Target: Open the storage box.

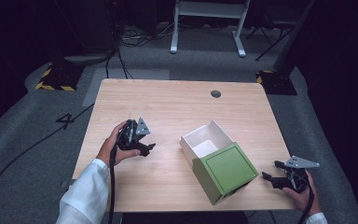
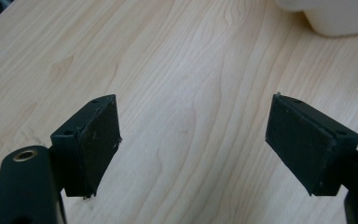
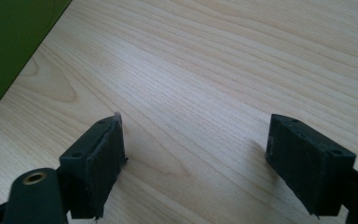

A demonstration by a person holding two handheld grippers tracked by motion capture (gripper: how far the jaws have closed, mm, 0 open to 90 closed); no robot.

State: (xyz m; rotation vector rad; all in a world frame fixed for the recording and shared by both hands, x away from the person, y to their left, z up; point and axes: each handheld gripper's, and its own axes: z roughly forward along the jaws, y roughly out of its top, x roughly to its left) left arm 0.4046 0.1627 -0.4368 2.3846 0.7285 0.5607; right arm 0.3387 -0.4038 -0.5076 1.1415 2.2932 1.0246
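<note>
The high view looks down on the whole table (image 1: 177, 100), while both gripper views skim its wood close up, sharing the box (image 1: 216, 161)

The desk (image 1: 168, 102) is light wood with a small round hole (image 1: 216, 94) near its far edge. A box (image 1: 216, 161) lies on it, toward the right. The box has a green lid and is white inside.
</note>
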